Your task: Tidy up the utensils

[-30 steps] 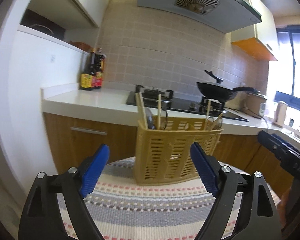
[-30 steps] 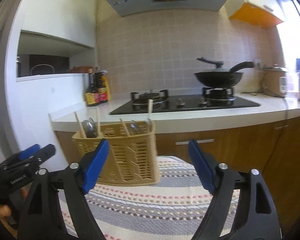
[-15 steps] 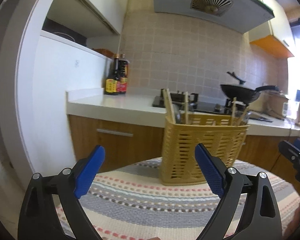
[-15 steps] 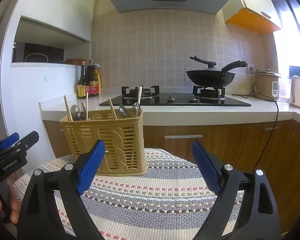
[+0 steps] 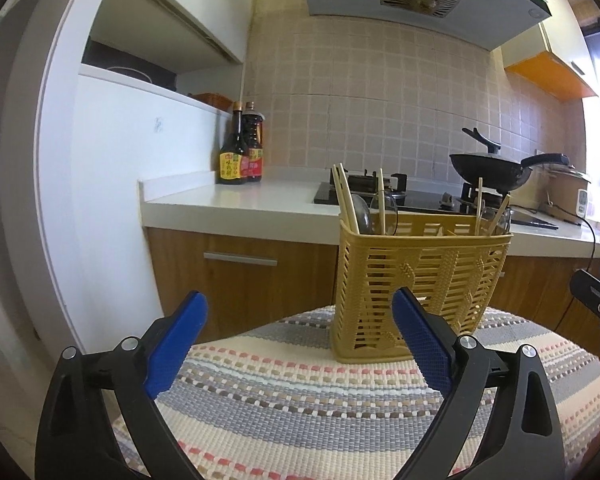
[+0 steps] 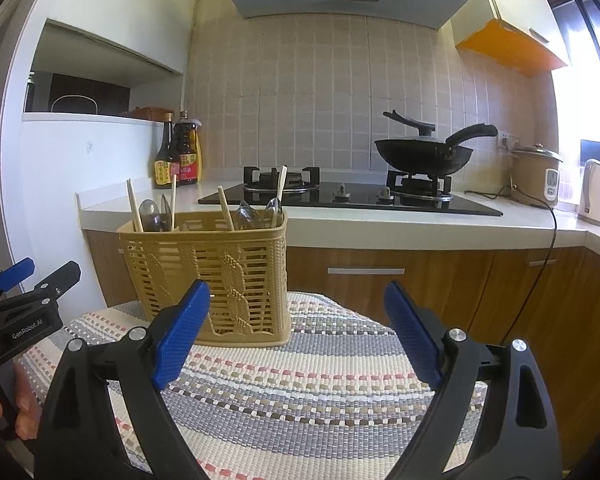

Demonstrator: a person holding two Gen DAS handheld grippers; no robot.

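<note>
A yellow plastic utensil basket (image 5: 416, 284) stands upright on a striped woven mat (image 5: 300, 400). It holds wooden chopsticks (image 5: 346, 200) and metal spoons (image 6: 150, 214) in two compartments. The basket also shows in the right wrist view (image 6: 212, 272). My left gripper (image 5: 296, 336) is open and empty, short of the basket and to its left. My right gripper (image 6: 296, 328) is open and empty, short of the basket and to its right. The left gripper shows at the left edge of the right wrist view (image 6: 24, 284).
A white kitchen counter (image 6: 380, 220) runs behind the mat, with a gas hob (image 6: 348, 196), a black wok (image 6: 424, 154), two sauce bottles (image 5: 242, 152), a rice cooker (image 6: 536, 174) and a kettle (image 6: 594, 192). Wooden cabinet doors (image 6: 420, 280) are below.
Both grippers have pulled back from the basket and swung a little left. The basket now sits right of centre in the left view. Both stay open and empty.
</note>
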